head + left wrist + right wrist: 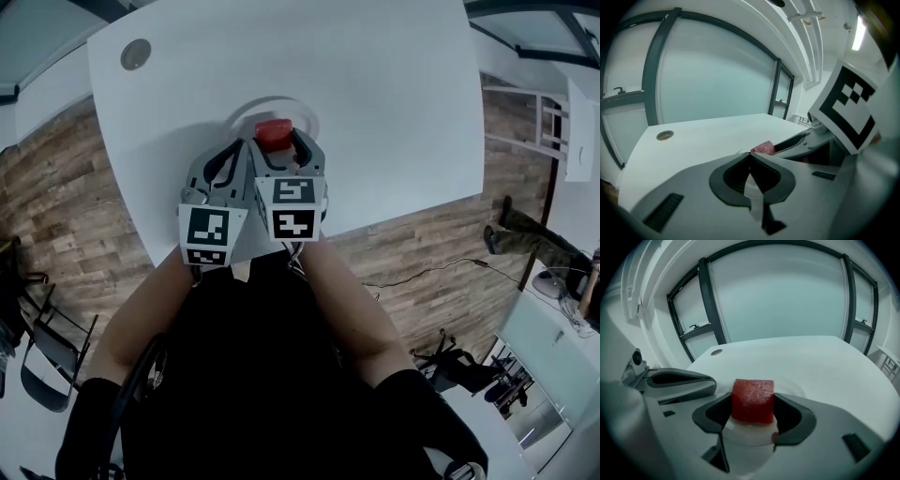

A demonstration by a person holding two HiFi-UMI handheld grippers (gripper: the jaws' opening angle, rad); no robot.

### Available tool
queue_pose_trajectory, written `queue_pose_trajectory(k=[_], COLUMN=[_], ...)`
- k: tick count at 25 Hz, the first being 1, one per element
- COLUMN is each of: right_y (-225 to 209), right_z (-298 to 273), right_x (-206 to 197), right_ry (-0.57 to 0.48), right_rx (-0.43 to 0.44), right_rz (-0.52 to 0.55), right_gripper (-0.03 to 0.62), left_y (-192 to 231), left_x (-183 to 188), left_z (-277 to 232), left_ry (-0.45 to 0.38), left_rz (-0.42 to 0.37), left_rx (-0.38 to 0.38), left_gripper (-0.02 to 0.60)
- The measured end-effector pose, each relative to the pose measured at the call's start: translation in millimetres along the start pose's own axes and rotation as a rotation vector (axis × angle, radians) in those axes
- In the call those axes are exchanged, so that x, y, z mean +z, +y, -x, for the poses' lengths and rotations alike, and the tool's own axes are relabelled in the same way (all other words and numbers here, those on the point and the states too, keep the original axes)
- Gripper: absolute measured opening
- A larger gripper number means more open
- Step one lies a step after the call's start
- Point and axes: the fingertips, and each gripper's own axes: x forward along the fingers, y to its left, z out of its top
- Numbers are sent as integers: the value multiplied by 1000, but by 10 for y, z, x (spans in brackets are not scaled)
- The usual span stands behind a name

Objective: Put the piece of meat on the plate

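1. The white table (pixel 394 112) fills the upper part of the head view, with wood floor (pixel 66 216) around it.
2. The person's bare forearms (pixel 361 314) reach forward from below, side by side, one to each gripper.
3. The left gripper (pixel 750 158) sits just beside the right one, at the table's near edge. In its own view the two jaws meet tip to tip with nothing between them. Its marker cube (pixel 208 234) faces the head camera.
4. The right gripper (pixel 752 406) has its jaws pressed against the left and right sides of the meat, so it is clamped on it. Its marker cube (pixel 293 208) sits next to the left one.
5. The plate (pixel 305 105) is white and round, on the table directly ahead of the right gripper. Only its far rim shows past the grippers in the head view.
6. The meat (pixel 752 397) is a red block, upright between the right jaws and over the plate. A white surface shows right under it through the jaw gap; I cannot tell whether it touches.
7. A round grommet (pixel 136 53) lies in the table's far left corner, well apart from the plate.
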Motion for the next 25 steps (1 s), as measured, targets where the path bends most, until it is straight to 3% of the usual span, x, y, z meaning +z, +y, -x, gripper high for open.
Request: queue_pose_trajectory(k=[7,19,25], right_y=[0,-2,-71], right_z=[-44,19,107], right_x=[5,97,146], right_ry=[30,-28,-82], right_rx=[-13,-16,-29], right_rz=[3,-3,-3], right_gripper=[265,232,166], left_y=[46,38,5], left_x=[20,46,82], left_z=[15,33,49], left_ry=[-7,-12,-18], left_rz=[6,0,-11], left_rx=[7,6,4], left_gripper=[3,3,3])
